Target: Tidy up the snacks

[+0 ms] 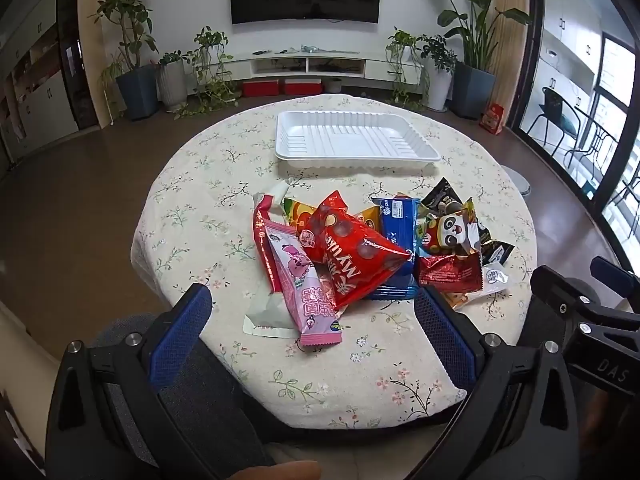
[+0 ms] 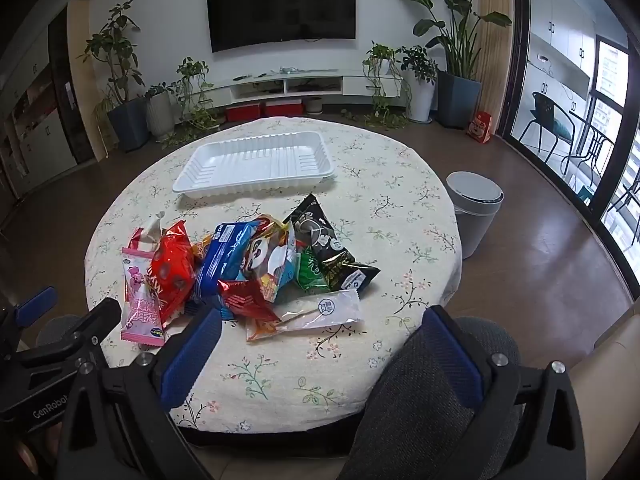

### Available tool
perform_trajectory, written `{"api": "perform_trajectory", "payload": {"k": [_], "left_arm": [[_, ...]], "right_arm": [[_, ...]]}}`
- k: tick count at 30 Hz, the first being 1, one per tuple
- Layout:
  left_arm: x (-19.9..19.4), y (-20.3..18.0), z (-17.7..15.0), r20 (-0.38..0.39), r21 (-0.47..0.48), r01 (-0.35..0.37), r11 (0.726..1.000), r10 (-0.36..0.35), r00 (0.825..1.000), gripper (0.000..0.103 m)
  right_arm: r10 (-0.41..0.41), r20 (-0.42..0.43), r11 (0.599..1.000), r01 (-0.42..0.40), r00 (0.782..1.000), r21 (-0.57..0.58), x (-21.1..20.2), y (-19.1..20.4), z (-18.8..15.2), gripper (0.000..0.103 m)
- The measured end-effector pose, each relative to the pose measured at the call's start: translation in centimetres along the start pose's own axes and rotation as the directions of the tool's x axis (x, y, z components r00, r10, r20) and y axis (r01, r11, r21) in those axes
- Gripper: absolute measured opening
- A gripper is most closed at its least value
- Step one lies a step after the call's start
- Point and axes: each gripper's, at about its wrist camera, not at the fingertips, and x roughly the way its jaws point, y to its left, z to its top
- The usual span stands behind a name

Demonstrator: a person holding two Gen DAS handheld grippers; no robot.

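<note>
Above the snack pile [image 1: 360,248], my left gripper [image 1: 314,334] and right gripper [image 2: 320,344] gape empty; I'd pinch one top packet, carrying it toward twelve o'clock into the white tray [image 1: 424,151]

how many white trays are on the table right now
1. The white tray sits empty on the far side of the round table, beyond the heap of snack packets. Nothing hints at another.

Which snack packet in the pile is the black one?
The black packet at the pile's right edge, nearest the white tray's right end; the other packets are red, blue, pink or green.
</note>
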Motion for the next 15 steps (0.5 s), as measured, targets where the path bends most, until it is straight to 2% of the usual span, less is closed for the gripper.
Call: {"api": "perform_trajectory", "payload": {"k": [6,7,15], "left_arm": [[-0.46,0.85,-0.17,0.014,-0.027,0.012,1.0,-0.012,1.0,0.103],[0.16,0.31,-0.05,-0.009,-0.012,0.005,1.0,-0.005,1.0,0.103],[0.04,0.43,-0.01,-0.014,-0.021,0.001,1.0,-0.001,1.0,0.103]], "right_arm": [[-0.003,-0.007,1.0,0.003,1.0,-0.002,0.46,-0.03,-0.2,0.103],[-0.004,-0.009,1.0,0.004,1.0,-0.003,0.58,-0.02,-0.23,0.103],[-0.006,-0.008,1.0,0.006,1.0,-0.005,0.34,0.1,-0.04,0.103]]}}
